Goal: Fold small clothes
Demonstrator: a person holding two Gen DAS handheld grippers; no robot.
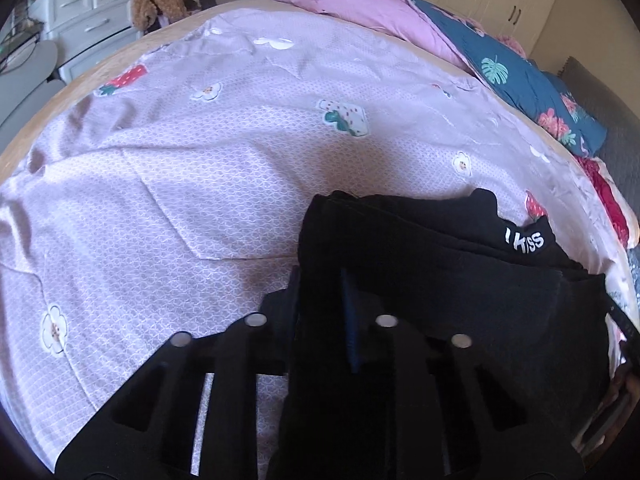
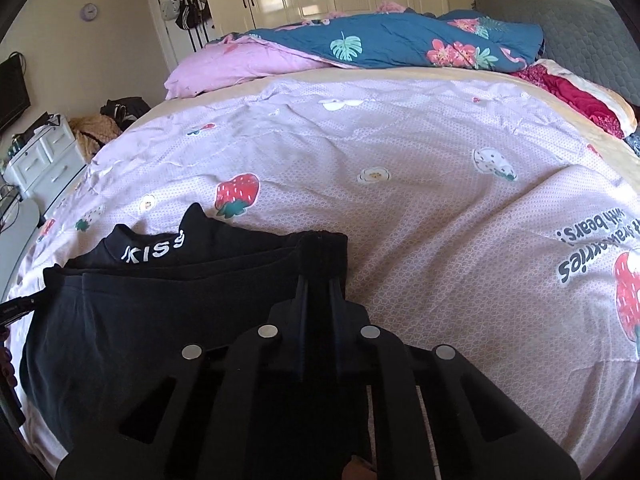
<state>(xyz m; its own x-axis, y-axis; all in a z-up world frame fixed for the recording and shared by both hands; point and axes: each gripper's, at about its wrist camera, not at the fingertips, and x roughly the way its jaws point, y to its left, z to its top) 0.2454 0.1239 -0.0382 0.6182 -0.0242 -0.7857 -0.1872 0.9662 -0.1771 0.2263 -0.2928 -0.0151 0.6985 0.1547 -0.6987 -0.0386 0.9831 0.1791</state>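
A small black garment (image 1: 440, 280) with white "KISS" lettering on its collar lies partly folded on the lilac strawberry-print bedsheet (image 1: 200, 184). My left gripper (image 1: 320, 276) is shut on the garment's left edge, cloth pinched between its fingers. In the right wrist view the same garment (image 2: 120, 300) lies at lower left, and my right gripper (image 2: 320, 280) is shut on its right edge near the ribbed hem (image 2: 324, 252). Both grippers hold the cloth close to the sheet (image 2: 420, 220). The other gripper's tip shows at each view's side edge.
A pink and blue floral duvet (image 2: 380, 44) is bunched at the far end of the bed, with a red blanket (image 2: 576, 100) and grey headboard (image 2: 580, 28) to the right. White drawers (image 1: 80, 12) and a pile of clothes (image 1: 152, 0) stand beyond the bed's left side.
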